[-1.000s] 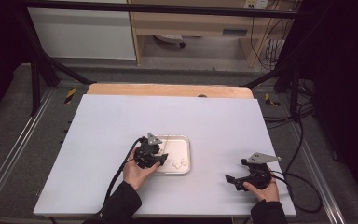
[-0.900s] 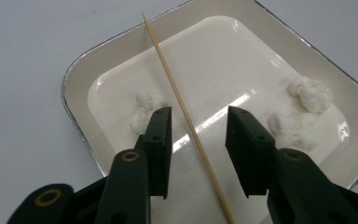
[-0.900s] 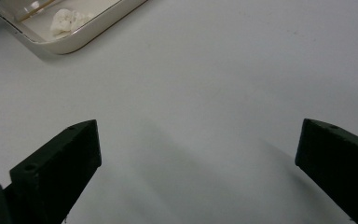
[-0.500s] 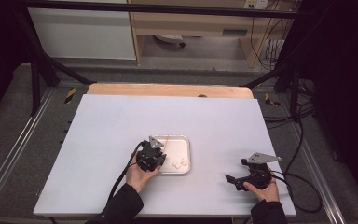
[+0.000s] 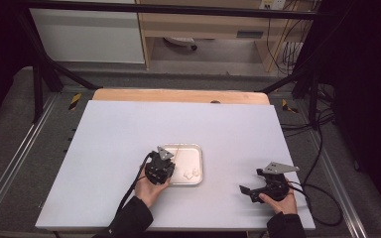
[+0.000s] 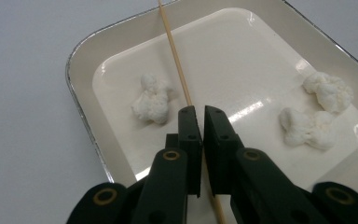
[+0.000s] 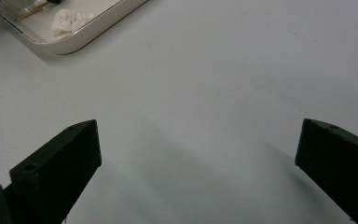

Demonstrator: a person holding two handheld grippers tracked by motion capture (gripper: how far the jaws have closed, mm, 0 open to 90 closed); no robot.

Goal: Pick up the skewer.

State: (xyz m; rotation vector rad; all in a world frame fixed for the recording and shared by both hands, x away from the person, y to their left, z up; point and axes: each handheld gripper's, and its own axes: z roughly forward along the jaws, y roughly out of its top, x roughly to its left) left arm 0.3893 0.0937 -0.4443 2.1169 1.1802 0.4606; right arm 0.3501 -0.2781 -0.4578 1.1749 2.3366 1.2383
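A shallow white tray [image 6: 81, 116] with a metal rim holds three white fluffy lumps: one [image 6: 153, 99] left of the jaws and two [image 6: 328, 89] [image 6: 305, 128] at the right. My left gripper [image 6: 199, 112] is shut on a thin wooden skewer [image 6: 173, 51], which runs from the jaws across the tray and over its far rim. In the high view the left gripper [image 5: 164, 163] hangs over the tray's [image 5: 193, 147] left part, with lumps [image 5: 192, 173] beside it. My right gripper [image 5: 252, 182] stands open above bare table at the right, its jaws wide apart [image 7: 198, 135].
The grey-white table top [image 5: 129, 129] has a wooden strip [image 5: 178, 95] along its far edge. In the right gripper view, the tray [image 7: 88, 30] with a lump [image 7: 70, 21] and the skewer [image 7: 32, 10] lies far off at the upper left. Cables trail from both grippers.
The left hand and its gripper have shifted slightly toward the person over the tray's left side. The right gripper has stayed put.
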